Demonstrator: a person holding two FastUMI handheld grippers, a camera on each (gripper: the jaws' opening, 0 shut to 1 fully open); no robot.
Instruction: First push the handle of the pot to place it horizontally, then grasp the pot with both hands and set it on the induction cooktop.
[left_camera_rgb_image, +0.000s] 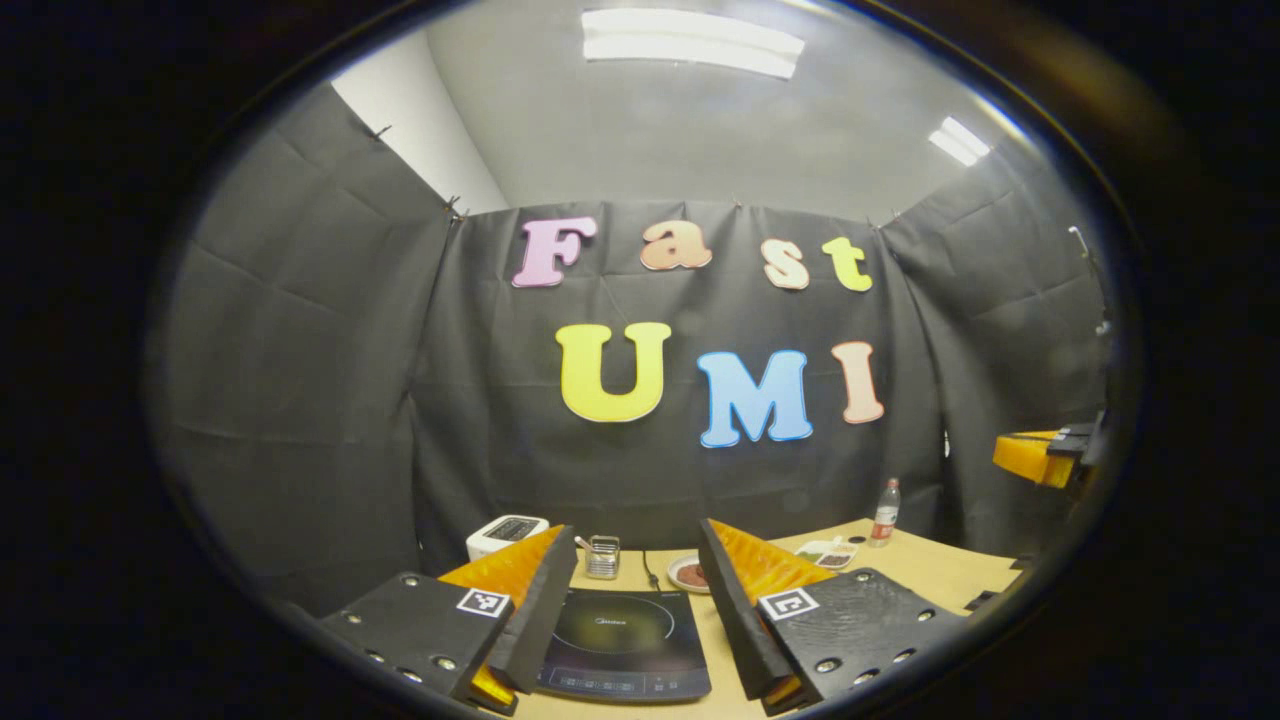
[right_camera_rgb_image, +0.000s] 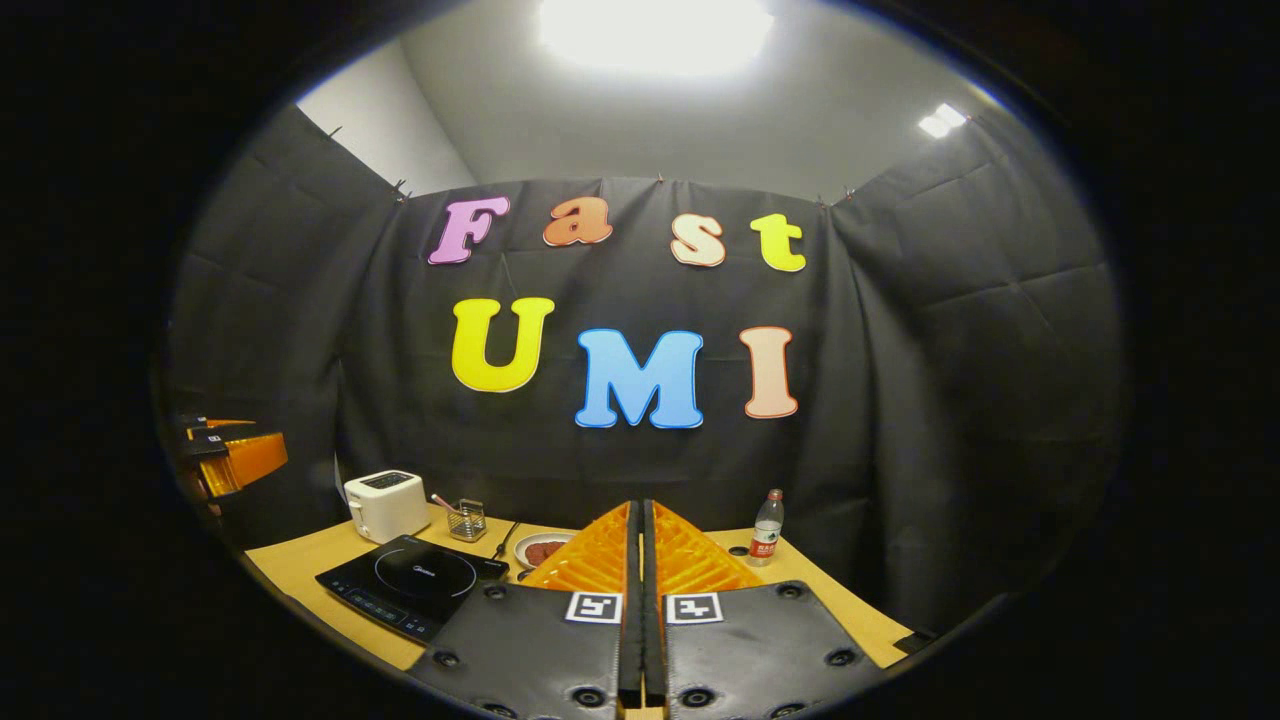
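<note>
Black creased cloth walls the booth on three sides, under a grey ceiling with two strip lights; below it lies a tan wood-look surface (right_camera_rgb_image: 300, 565). One cooktop (left_camera_rgb_image: 620, 640), a flat glossy black slab with a ring marked on its glass and a control strip along its near edge, lies flat on the surface; in the left gripper view it sits between the fingers, in the right gripper view low at left (right_camera_rgb_image: 415, 585). One white boxy toaster (right_camera_rgb_image: 385, 503) stands behind it. One small wire-mesh basket (right_camera_rgb_image: 466, 520) stands just beside the toaster, something pink-tipped sticking out. One round white plate (right_camera_rgb_image: 543, 549) holds dark reddish pieces. One clear plastic bottle (right_camera_rgb_image: 767, 528) with a red cap stands upright, well apart at the right. A second, flatter dish (left_camera_rgb_image: 828, 552) lies near the bottle. Left gripper (left_camera_rgb_image: 635, 585): jaws spread wide, nothing between them, ribbed wedge-shaped fingers. Right gripper (right_camera_rgb_image: 641, 540): jaws pressed together, holding nothing. Pot's place cannot be told from these views.
</note>
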